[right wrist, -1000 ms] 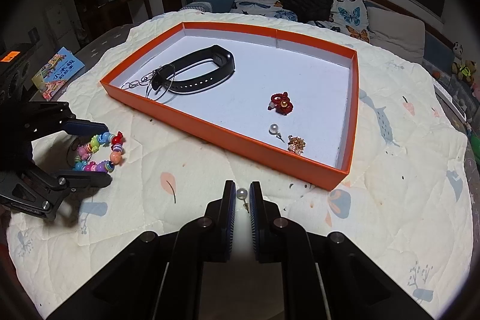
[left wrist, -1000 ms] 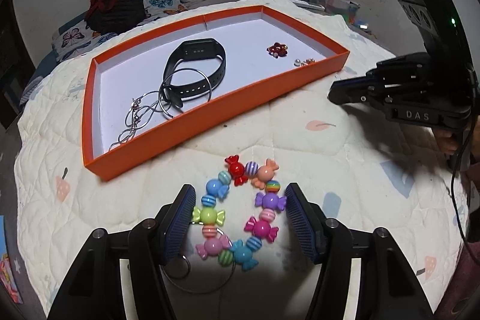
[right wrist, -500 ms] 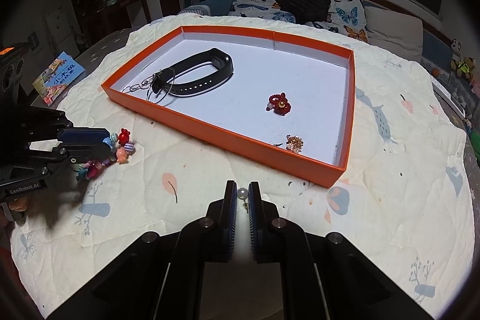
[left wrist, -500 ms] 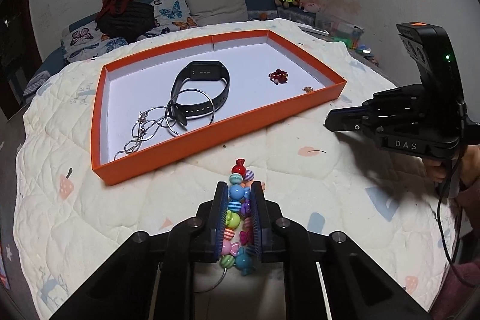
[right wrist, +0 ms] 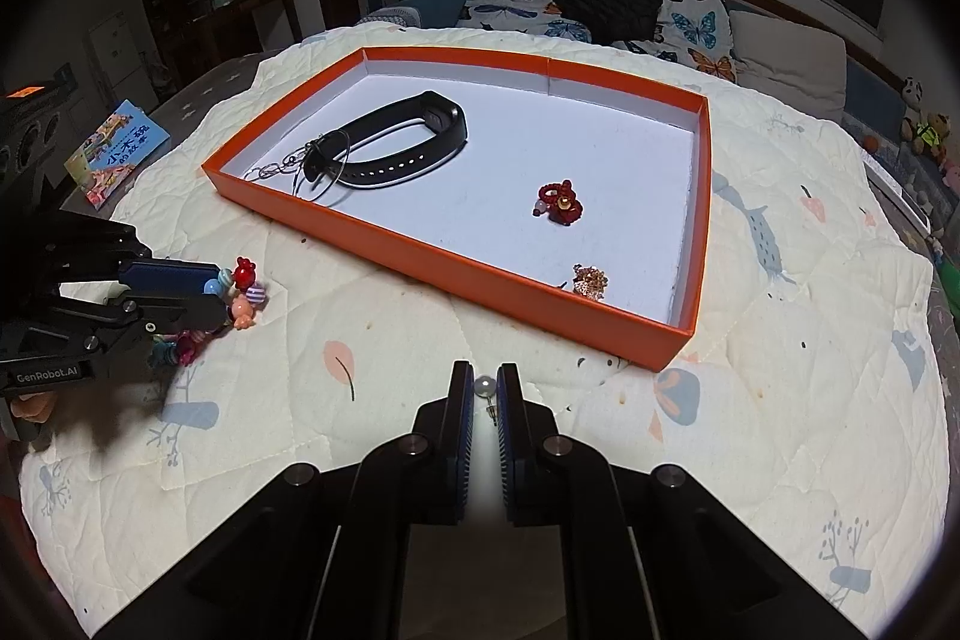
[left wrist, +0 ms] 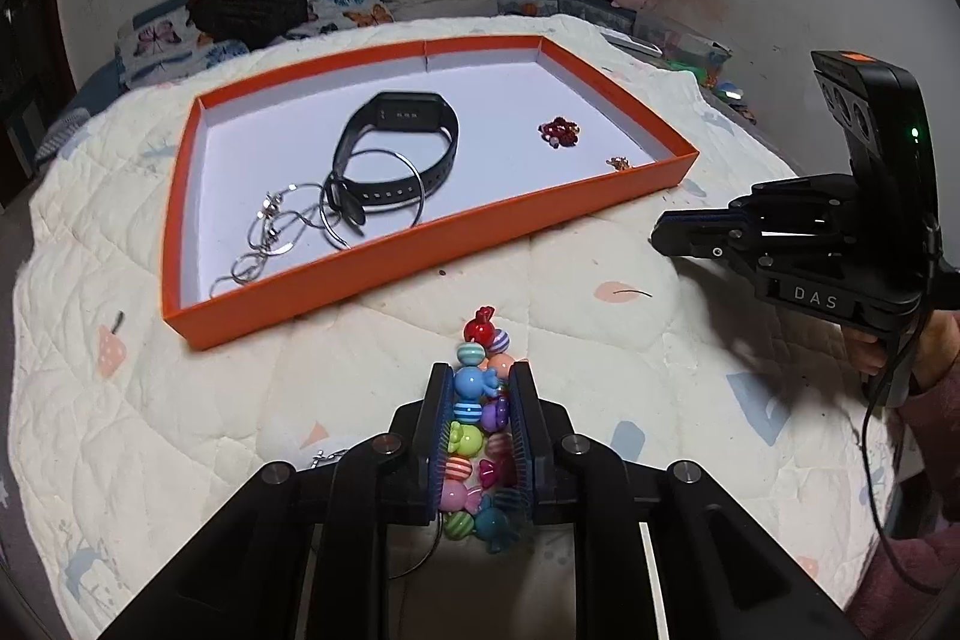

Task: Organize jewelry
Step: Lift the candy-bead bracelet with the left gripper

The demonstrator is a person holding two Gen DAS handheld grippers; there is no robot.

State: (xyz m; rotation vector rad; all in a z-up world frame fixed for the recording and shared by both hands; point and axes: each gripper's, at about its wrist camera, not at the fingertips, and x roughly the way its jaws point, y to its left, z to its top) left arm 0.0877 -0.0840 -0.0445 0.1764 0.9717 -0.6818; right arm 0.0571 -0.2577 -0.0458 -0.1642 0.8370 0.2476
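Observation:
My left gripper (left wrist: pixel 479 377) is shut on a candy-bead bracelet (left wrist: pixel 480 418) and holds it above the quilt, in front of the orange tray (left wrist: pixel 420 250). From the right wrist view the left gripper (right wrist: pixel 219 292) shows at the left with beads (right wrist: pixel 246 292) sticking out. My right gripper (right wrist: pixel 485 379) is shut on a pearl stud earring (right wrist: pixel 483 388), in front of the tray's near wall (right wrist: pixel 456 274). In the tray lie a black watch band (left wrist: pixel 396 154), silver hoops and a chain (left wrist: pixel 282 232), a red bead charm (left wrist: pixel 558 131) and a small gold piece (left wrist: pixel 619 164).
The tray sits on a quilted white cover (left wrist: pixel 600 292). A children's book (right wrist: pixel 114 151) lies at the far left edge. Pillows and a dark bag (left wrist: pixel 252 1) are behind the tray. The right gripper (left wrist: pixel 663 226) shows at the right of the left wrist view.
My left gripper closed on the candy-bead bracelet and lifted it off the quilt. My right gripper kept hold of the pearl earring and drew back a little from the tray.

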